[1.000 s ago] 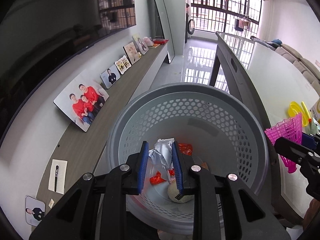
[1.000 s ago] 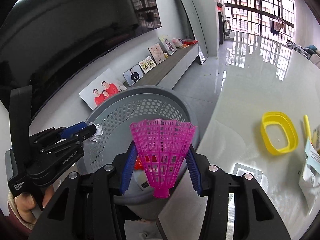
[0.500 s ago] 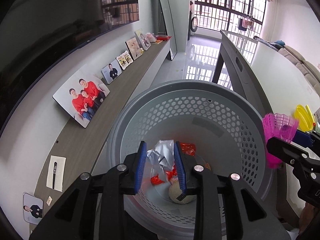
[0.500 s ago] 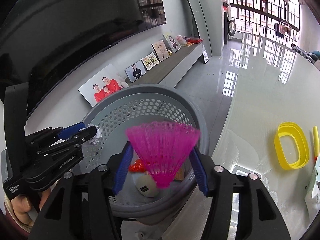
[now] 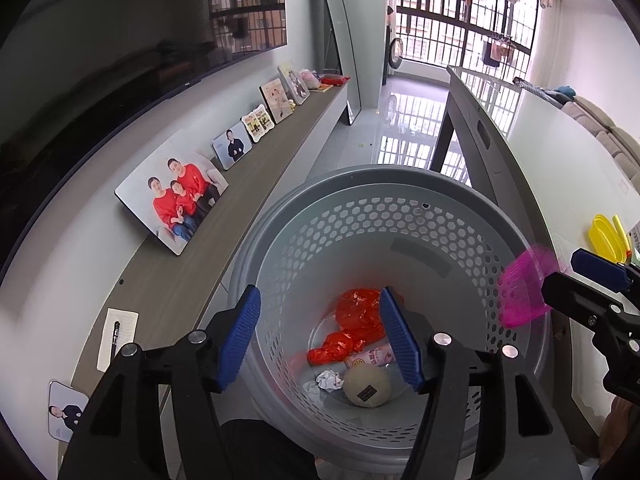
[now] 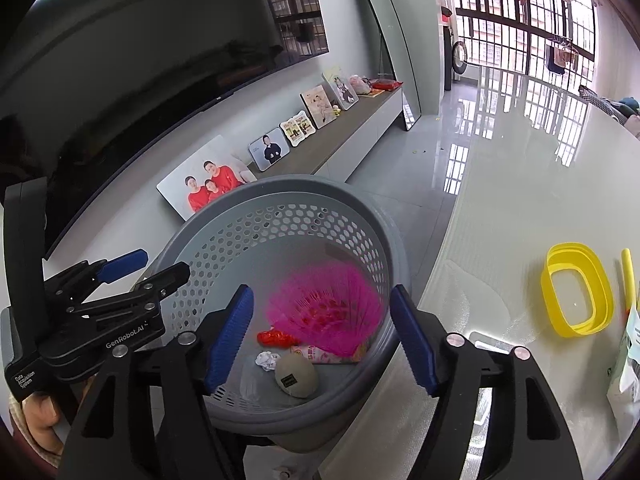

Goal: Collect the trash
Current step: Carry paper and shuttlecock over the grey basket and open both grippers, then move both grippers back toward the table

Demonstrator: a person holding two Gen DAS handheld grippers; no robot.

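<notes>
A grey perforated trash basket (image 5: 400, 184) (image 6: 280, 188) stands beside the table. Inside lie red wrappers (image 5: 358, 314), a pale round ball (image 5: 367, 386) (image 6: 296, 374), a pink packet (image 5: 370, 356) and a crumpled white paper (image 5: 330, 380) (image 6: 267, 360). My left gripper (image 5: 320, 336) is open and empty above the basket. My right gripper (image 6: 320, 336) is open; a pink plastic shuttlecock (image 6: 328, 316) (image 5: 524, 292) is blurred in the air between its fingers, over the basket.
A glossy table (image 6: 520, 184) runs along the right, with a yellow ring container (image 6: 576, 292) and a paper packet (image 6: 628, 364) on it. A low shelf (image 5: 224, 248) with photo frames lines the left wall.
Both grippers opened. The crumpled white paper dropped from the left gripper into the basket. The pink shuttlecock left the right gripper's fingers and is falling.
</notes>
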